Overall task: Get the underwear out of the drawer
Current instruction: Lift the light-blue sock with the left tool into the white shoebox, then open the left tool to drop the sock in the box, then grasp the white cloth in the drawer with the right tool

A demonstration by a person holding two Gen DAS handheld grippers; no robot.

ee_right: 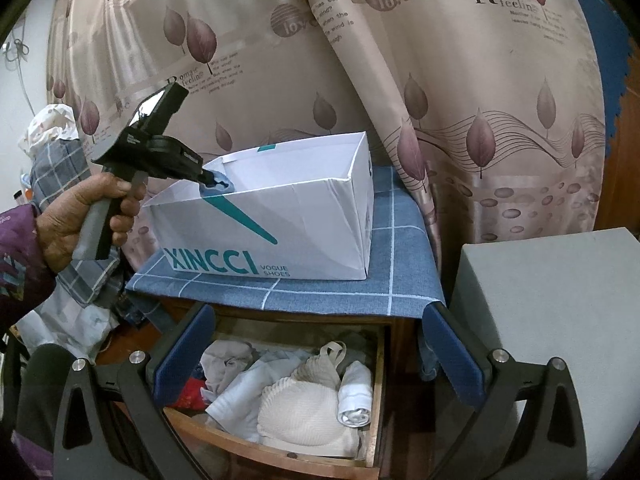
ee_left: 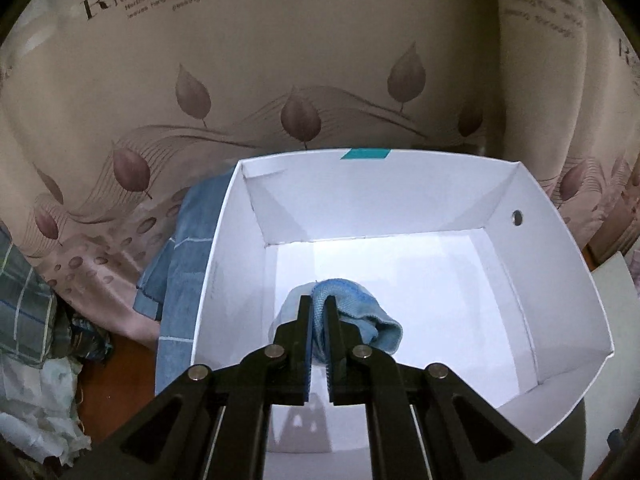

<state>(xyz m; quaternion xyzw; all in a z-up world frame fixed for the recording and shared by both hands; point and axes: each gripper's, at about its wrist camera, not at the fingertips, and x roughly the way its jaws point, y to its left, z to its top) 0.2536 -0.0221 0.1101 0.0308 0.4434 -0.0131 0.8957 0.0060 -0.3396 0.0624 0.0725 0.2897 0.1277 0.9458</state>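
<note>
A leaf-printed curtain point(ee_right: 440, 92) hangs behind a cabinet draped in blue checked cloth point(ee_right: 320, 288). The left gripper point(ee_left: 319, 300) has its jaws closed tight on a light blue, knit-textured piece of underwear point(ee_left: 360, 320), bunched inside the otherwise bare white shoebox point(ee_right: 300, 216). The right gripper point(ee_right: 320, 354) holds nothing, jaws wide apart; between and beyond them the open drawer point(ee_right: 376, 420) holds a cream bra point(ee_right: 304, 404), a rolled white garment point(ee_right: 354, 396) and crumpled clothes.

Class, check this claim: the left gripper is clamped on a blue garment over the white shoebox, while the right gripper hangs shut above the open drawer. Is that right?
One detail is wrong. The right gripper is open, its jaws spread wide above the open drawer, as the right wrist view shows. The left gripper is indeed clamped on the blue garment over the white shoebox.
</note>
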